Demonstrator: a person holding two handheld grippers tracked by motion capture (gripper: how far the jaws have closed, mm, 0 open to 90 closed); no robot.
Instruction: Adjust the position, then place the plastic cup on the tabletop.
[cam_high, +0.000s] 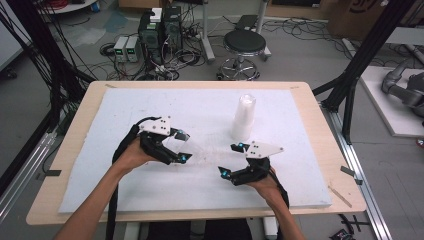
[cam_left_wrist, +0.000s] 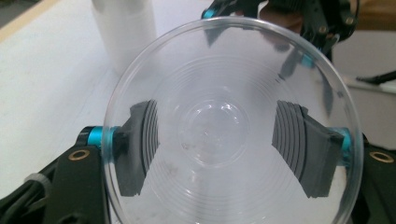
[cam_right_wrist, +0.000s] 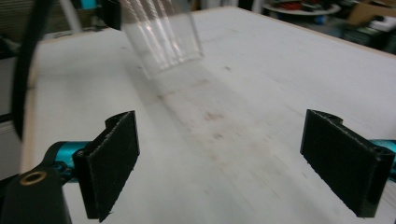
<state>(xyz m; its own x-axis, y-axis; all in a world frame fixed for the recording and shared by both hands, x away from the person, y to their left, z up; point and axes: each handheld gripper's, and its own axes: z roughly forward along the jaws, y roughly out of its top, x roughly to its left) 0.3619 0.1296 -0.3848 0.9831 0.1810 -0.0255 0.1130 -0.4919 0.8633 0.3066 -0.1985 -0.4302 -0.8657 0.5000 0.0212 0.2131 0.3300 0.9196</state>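
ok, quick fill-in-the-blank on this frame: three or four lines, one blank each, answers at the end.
1. The left gripper is shut on a clear plastic ____.
2. The right gripper has its fingers ____, with nothing between them.
3. The stack of cups stands ____ on the white board.
4. Beyond the table's far edge stands a black round ____.

Answers: cup; open; upright; stool

Cup stack (cam_high: 243, 118) on table (cam_high: 310, 107), behind right tongs (cam_high: 230, 159), left tongs (cam_high: 182, 146) opposite
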